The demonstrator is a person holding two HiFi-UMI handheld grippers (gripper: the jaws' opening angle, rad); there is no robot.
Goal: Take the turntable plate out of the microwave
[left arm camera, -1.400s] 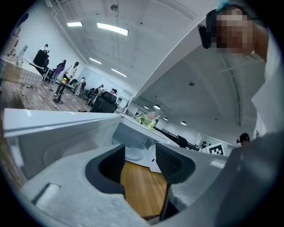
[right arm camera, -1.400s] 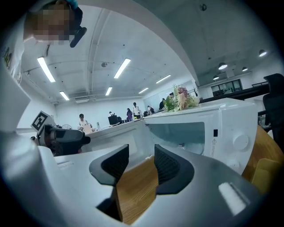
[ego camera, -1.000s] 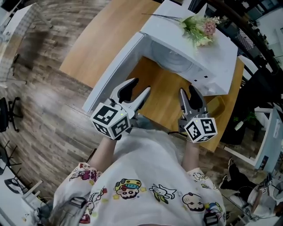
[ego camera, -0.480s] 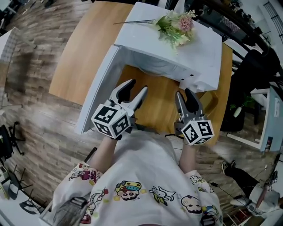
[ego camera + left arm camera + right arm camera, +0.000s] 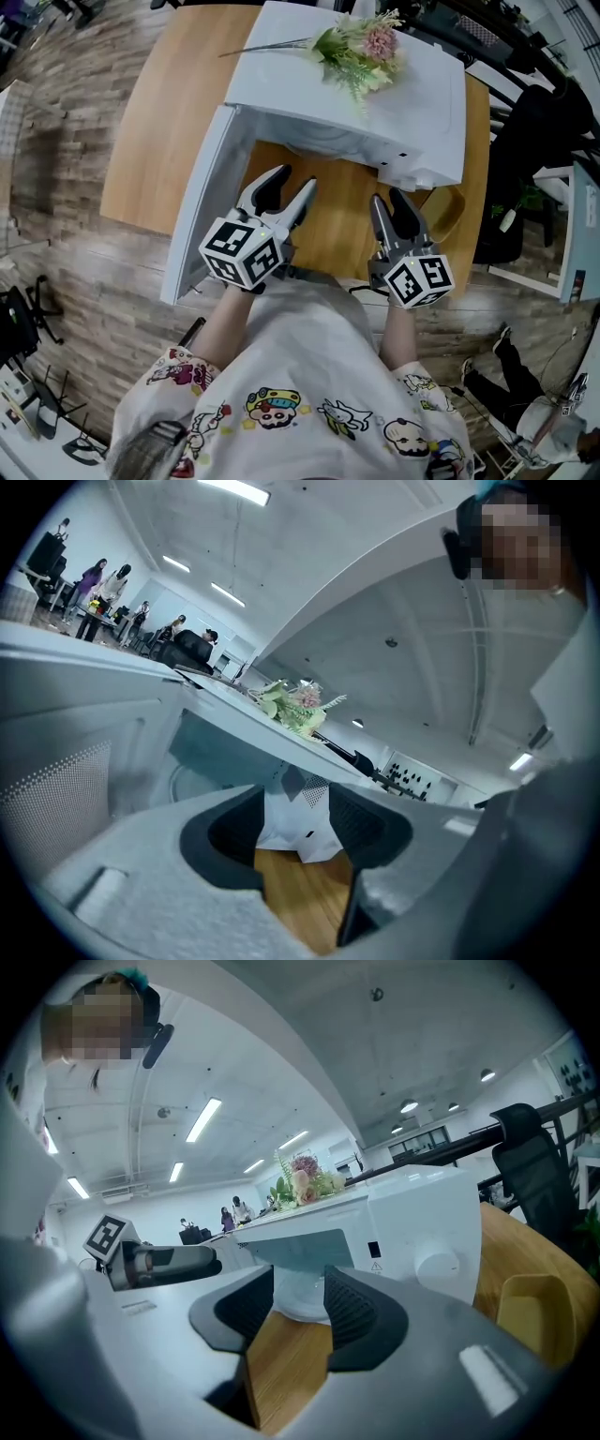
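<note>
The white microwave point(image 5: 375, 103) stands on the wooden table point(image 5: 169, 103) with its door point(image 5: 197, 216) swung open to the left. In the right gripper view the pale glass turntable plate point(image 5: 298, 1297) lies inside the cavity, seen beyond the jaws. The microwave's top hides it in the head view. My left gripper point(image 5: 292, 183) is open in front of the cavity, beside the door, holding nothing. My right gripper point(image 5: 387, 200) hovers over the table before the control panel. Its jaws are closing slightly, still wide apart, with nothing between them.
Artificial flowers point(image 5: 361, 52) lie on top of the microwave. A yellow seat point(image 5: 448, 211) sits at the table's right edge, with a black office chair point(image 5: 530, 1147) behind it. People stand far off in the room point(image 5: 103, 583).
Both grippers have edged forward and down toward the open microwave, the left one more. The head view now looks more from above, hiding the cavity.
</note>
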